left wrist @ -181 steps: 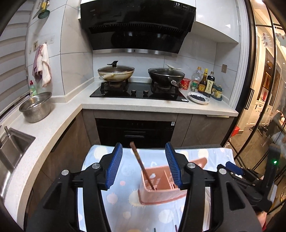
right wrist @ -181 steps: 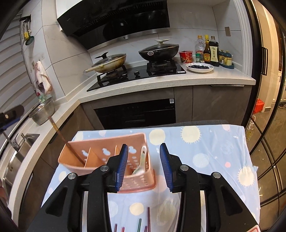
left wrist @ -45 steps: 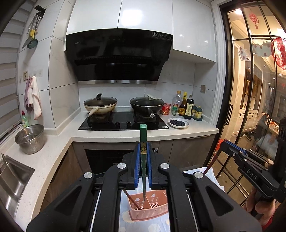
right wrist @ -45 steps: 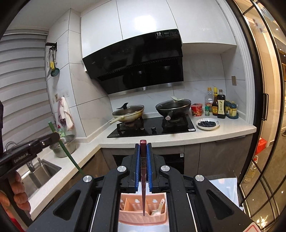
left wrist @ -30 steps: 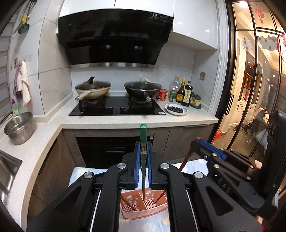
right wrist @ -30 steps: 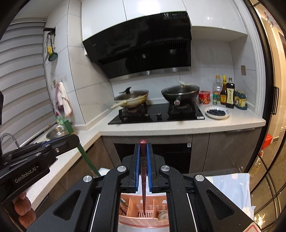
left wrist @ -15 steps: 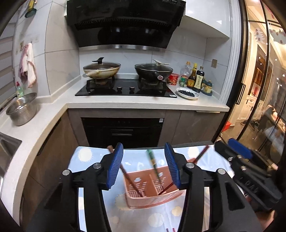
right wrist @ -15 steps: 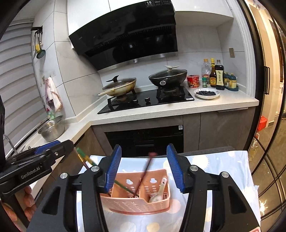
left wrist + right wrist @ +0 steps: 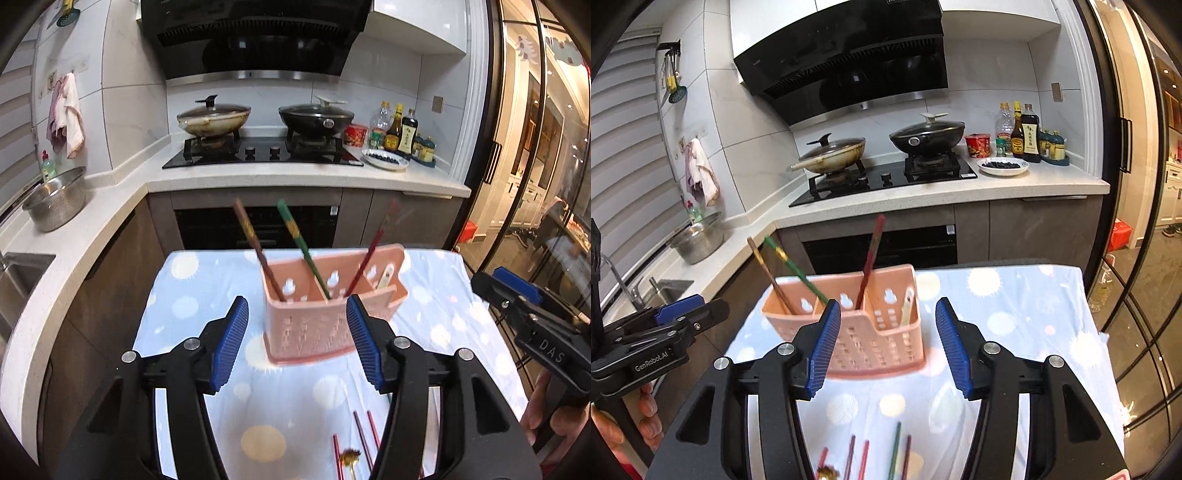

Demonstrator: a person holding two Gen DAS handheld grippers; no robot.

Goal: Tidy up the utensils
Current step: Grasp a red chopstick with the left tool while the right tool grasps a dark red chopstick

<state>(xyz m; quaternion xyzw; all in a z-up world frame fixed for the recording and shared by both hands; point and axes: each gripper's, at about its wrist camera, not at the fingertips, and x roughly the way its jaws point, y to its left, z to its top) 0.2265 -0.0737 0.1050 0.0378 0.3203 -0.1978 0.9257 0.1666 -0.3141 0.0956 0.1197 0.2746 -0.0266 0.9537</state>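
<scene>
On the far half of the sun-print cloth (image 9: 207, 295), pink caddy (image 9: 314, 325) is standing — brown (image 9: 255, 243), green (image 9: 301, 247) and red chopstick (image 9: 369, 254) leaning inside. Left gripper (image 9: 297, 343) and right gripper (image 9: 886, 343) are hovering half-open, empty, left just widening. Loose chopsticks (image 9: 879, 458) are lying near — right cloth edge bare.

A pink slotted utensil caddy (image 9: 317, 325) stands upright on the tablecloth, holding brown (image 9: 255, 243), green (image 9: 299, 242) and red (image 9: 369, 251) chopsticks (all leaning); loose chopsticks (image 9: 871, 458) lie nearer.
</scene>
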